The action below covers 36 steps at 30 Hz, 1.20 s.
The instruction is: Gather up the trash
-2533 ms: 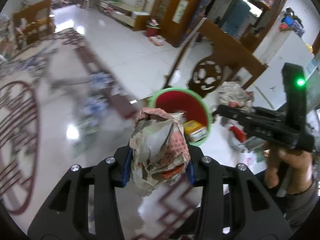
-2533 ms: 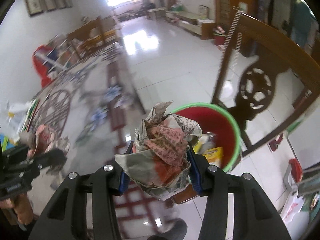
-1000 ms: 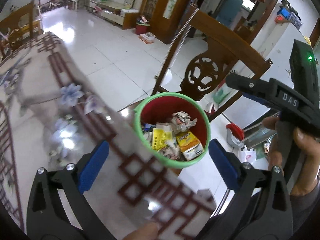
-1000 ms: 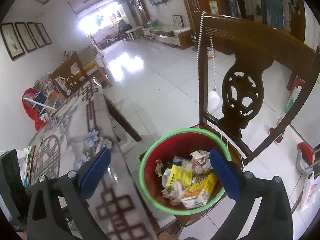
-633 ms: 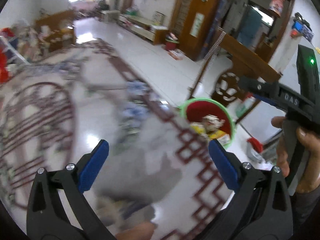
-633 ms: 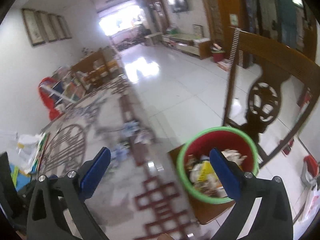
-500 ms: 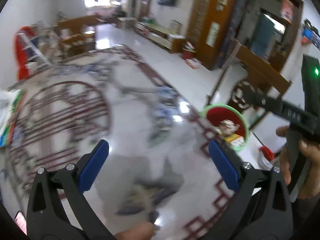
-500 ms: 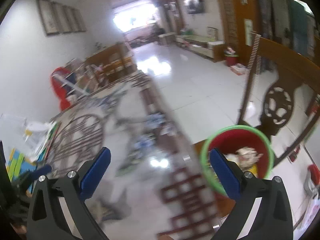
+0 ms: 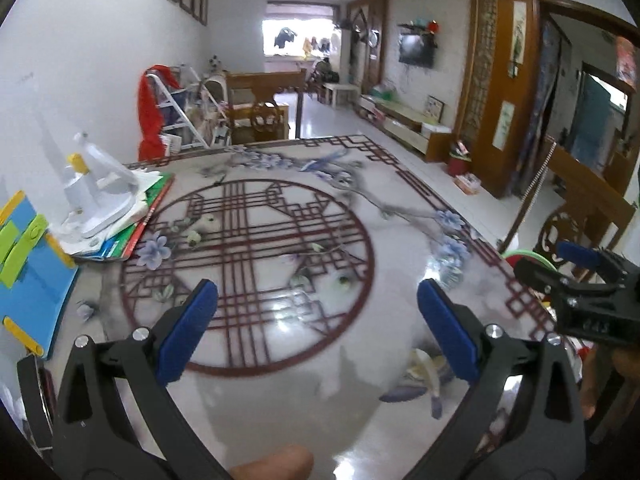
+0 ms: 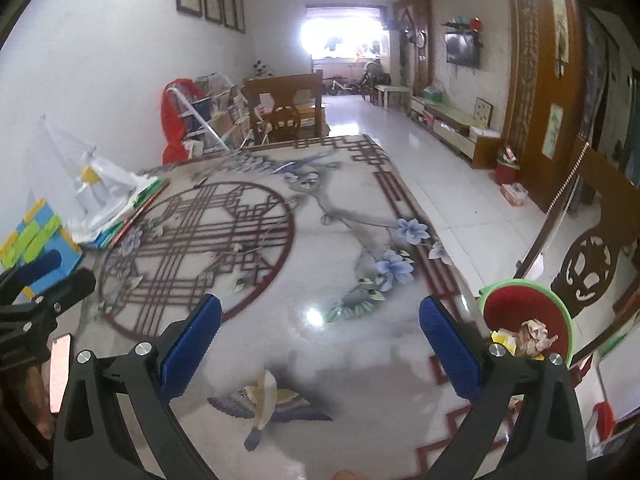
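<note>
Both paper wads I was carrying are gone: my left gripper (image 9: 316, 332) and right gripper (image 10: 318, 344) now gape wide and empty over the table (image 10: 340, 240), and the crumpled paper (image 10: 532, 336) sits in the bin (image 10: 560, 312) beside it

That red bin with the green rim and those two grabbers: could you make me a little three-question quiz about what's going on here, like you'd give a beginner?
1. True or false: the left gripper is clamped on a paper wad.
2. On which side of the table does the red bin sit in the right wrist view? A) left B) right C) far end
3. Fill in: on top of the trash in the bin lies a crumpled ____.

Key: 1 false, both it and the right gripper are open and empty; 2 B; 3 paper wad.
</note>
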{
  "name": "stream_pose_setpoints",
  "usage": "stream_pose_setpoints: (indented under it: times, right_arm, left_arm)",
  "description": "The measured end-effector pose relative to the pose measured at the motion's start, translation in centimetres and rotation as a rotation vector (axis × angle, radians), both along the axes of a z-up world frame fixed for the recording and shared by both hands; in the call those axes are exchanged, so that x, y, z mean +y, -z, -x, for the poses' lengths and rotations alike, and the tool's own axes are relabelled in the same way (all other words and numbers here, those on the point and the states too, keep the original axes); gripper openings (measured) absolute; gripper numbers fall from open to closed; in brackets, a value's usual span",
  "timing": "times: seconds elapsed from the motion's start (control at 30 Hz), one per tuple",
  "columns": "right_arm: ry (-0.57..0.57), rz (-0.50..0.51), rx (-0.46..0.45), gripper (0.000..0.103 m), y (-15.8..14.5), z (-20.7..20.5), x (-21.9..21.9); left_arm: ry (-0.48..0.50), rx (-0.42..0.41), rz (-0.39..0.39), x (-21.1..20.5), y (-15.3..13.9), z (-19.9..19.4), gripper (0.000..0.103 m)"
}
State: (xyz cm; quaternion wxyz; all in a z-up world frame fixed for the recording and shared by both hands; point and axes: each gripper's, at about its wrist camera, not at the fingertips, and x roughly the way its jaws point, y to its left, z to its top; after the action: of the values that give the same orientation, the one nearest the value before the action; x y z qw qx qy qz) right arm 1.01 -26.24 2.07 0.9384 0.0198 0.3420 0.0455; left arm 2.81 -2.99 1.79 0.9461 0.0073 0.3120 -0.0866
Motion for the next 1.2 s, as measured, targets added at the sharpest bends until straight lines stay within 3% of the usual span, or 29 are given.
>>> stream_pose_setpoints:
  times: [0.27, 1.2]
  right_arm:
    - [-0.006, 0.016, 0.008, 0.096, 0.8, -0.1, 0.8]
    - [-0.018, 0.020, 0.031, 0.096, 2.0, -0.3, 0.8]
  left_arm:
    - [-0.076, 0.034, -0.025, 1.1, 2.0, -0.2, 0.098]
    - [-0.081, 0.006, 0.007, 1.0, 1.9, 0.8, 0.098]
